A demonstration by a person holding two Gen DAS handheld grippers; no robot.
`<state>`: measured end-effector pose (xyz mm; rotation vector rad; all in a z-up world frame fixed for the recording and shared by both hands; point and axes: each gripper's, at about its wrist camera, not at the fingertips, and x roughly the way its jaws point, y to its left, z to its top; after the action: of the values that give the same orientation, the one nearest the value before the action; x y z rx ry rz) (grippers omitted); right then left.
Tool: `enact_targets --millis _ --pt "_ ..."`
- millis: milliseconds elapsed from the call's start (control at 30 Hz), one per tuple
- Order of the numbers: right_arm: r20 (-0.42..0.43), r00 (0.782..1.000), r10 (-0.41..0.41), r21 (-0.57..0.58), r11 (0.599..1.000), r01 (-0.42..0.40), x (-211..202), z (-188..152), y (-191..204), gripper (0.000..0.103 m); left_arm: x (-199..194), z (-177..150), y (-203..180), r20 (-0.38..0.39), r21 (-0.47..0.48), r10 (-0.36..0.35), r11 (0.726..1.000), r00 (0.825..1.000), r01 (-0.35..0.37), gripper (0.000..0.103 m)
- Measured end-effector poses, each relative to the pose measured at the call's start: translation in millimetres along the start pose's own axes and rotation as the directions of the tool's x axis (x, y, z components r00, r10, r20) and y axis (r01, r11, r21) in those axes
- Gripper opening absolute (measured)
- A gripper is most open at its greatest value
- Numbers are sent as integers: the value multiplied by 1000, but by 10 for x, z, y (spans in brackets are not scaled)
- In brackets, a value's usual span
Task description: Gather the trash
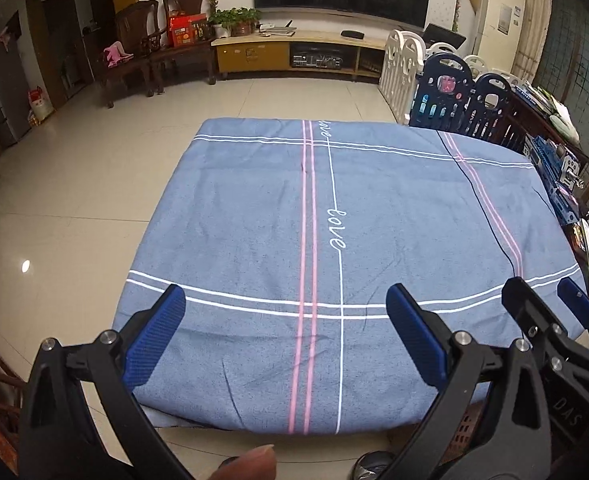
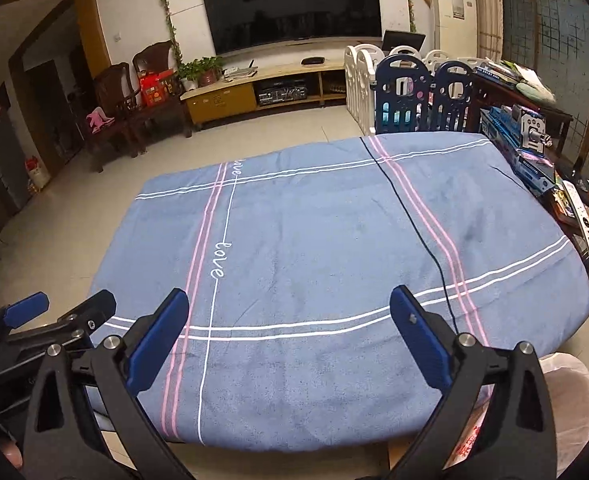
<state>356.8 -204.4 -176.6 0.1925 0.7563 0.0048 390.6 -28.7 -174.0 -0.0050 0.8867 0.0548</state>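
A table under a blue cloth (image 1: 254,216) with pink and white stripes and the word "love" fills both views (image 2: 314,240). No trash shows on the cloth. My left gripper (image 1: 286,336) is open and empty above the near edge. My right gripper (image 2: 290,336) is open and empty, also over the near edge. In the left wrist view the right gripper (image 1: 550,304) shows at the right. In the right wrist view the left gripper (image 2: 58,312) shows at the left. A bin lined with a white bag (image 2: 570,392) stands below the table's near right corner.
A dark side table (image 2: 578,200) with boxes, books and remotes stands to the right of the table. Blue and white playpen panels (image 1: 446,88) stand behind it. A TV cabinet (image 1: 294,52) and wooden chairs (image 1: 142,52) line the far wall across tiled floor.
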Motion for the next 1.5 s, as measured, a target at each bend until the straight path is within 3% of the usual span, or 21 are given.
enact_targets --millis 1500 --pt "-3 1000 -9 -1 1000 9 -12 -32 4 98 -83 -10 8 12 4 -16 1000 1000 16 100"
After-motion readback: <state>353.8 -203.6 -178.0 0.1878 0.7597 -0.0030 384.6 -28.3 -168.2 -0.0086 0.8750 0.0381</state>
